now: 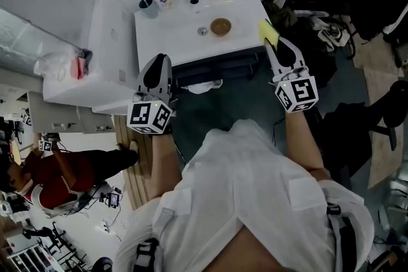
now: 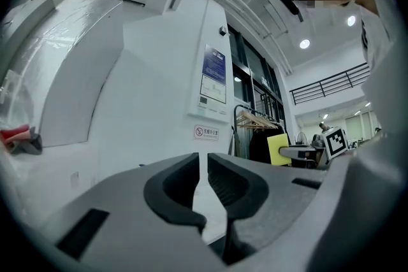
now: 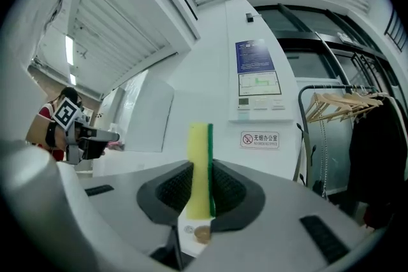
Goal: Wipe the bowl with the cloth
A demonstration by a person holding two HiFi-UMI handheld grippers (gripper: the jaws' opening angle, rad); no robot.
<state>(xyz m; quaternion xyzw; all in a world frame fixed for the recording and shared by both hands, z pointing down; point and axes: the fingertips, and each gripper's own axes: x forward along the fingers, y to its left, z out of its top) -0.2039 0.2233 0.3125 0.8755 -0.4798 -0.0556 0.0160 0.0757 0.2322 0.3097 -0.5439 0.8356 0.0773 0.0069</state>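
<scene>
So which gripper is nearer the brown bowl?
Right, in the head view. The right gripper, clamping the yellow sponge, is just right of the bowl; the left gripper is further off, down-left of it.

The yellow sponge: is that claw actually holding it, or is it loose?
Held. In the right gripper view the sponge stands upright, pinched between the two jaws of the right gripper.

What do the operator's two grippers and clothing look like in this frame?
Both the left gripper and right gripper have pale grey bodies, black ribbed jaws and a white cube with black square markers at the rear. The person wears a white shirt with dark shoulder straps.
</scene>
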